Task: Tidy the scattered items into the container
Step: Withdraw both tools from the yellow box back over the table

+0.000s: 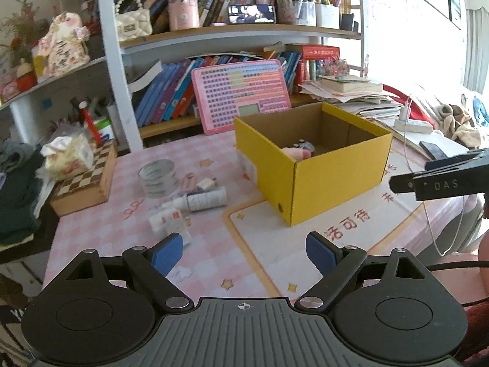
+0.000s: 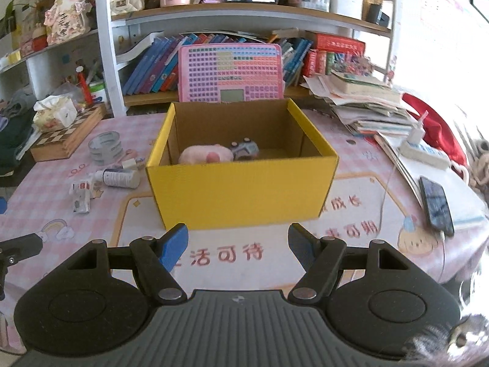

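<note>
A yellow cardboard box (image 1: 324,180) (image 2: 241,192) stands open on the pink checked tablecloth. Inside lie a pink plush toy (image 2: 203,155) (image 1: 295,153) and a small grey toy car (image 2: 246,150) (image 1: 304,146). Left of the box lie a clear tape roll (image 1: 158,176) (image 2: 105,147), a white bottle (image 1: 203,200) (image 2: 117,178), a small white packet (image 1: 166,220) (image 2: 81,195) and a small pink item (image 1: 189,180). My left gripper (image 1: 244,252) is open and empty, near the table's front. My right gripper (image 2: 238,244) is open and empty, just in front of the box; it also shows at the right edge of the left wrist view (image 1: 440,180).
A chequered wooden box (image 1: 88,180) with a tissue pack (image 1: 68,156) stands at the left. A pink keyboard toy (image 1: 241,94) leans on the bookshelf behind. Stacked papers (image 2: 366,104), a power strip (image 2: 424,153) with cable and a phone (image 2: 435,205) lie at the right.
</note>
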{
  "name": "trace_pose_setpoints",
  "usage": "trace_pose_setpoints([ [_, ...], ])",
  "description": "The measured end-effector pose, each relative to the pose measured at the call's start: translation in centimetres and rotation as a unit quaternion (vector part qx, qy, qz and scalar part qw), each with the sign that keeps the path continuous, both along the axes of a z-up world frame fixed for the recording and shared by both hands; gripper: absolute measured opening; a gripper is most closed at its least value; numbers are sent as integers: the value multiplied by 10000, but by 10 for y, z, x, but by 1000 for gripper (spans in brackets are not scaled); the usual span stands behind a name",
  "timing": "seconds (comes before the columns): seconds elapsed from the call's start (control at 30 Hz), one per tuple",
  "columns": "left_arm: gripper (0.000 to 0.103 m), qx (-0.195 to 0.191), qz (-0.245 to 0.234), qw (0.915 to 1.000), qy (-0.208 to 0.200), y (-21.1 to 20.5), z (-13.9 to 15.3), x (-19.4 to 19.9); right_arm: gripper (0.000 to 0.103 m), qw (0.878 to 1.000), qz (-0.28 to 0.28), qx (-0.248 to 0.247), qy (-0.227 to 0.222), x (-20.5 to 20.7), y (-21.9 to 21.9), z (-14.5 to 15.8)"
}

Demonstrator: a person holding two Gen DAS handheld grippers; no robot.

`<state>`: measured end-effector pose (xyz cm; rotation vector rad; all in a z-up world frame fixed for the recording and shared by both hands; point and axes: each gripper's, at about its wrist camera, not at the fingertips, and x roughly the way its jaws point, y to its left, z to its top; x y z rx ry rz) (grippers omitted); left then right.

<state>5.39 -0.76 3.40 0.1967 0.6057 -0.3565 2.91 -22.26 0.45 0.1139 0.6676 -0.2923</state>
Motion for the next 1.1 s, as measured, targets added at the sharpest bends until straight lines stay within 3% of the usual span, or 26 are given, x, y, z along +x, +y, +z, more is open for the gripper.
trace_pose_setpoints([
  [0.47,90,100,267,9995,133,22,-17,-27,75,9996,-61,12,284,-22,33,-17],
  [1.1,90,167,257,9989,346,33,-34,-34,80,9921,1106,-61,588,-8,82,-26],
])
